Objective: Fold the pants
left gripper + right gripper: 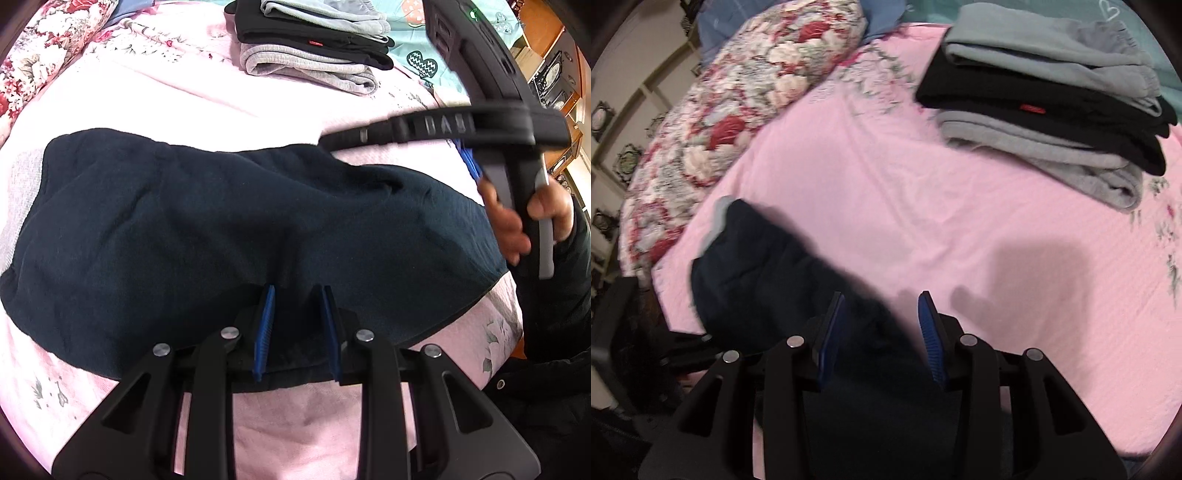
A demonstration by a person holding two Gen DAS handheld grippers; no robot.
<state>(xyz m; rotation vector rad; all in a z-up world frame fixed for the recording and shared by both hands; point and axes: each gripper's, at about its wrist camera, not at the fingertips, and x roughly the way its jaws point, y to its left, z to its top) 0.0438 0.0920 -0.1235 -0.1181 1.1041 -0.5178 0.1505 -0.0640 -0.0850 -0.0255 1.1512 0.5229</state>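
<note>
Dark navy pants lie folded across the pink bedspread. My left gripper hovers over their near edge with the jaws apart and dark cloth between the blue pads; no grip shows. My right gripper is open above the pants' right end, with cloth lying under and between its pads. In the left wrist view the right gripper is blurred, held in a hand at the right.
A stack of folded grey and black pants sits at the far side of the bed. A floral quilt lies at the left. A teal sheet and wooden furniture lie beyond.
</note>
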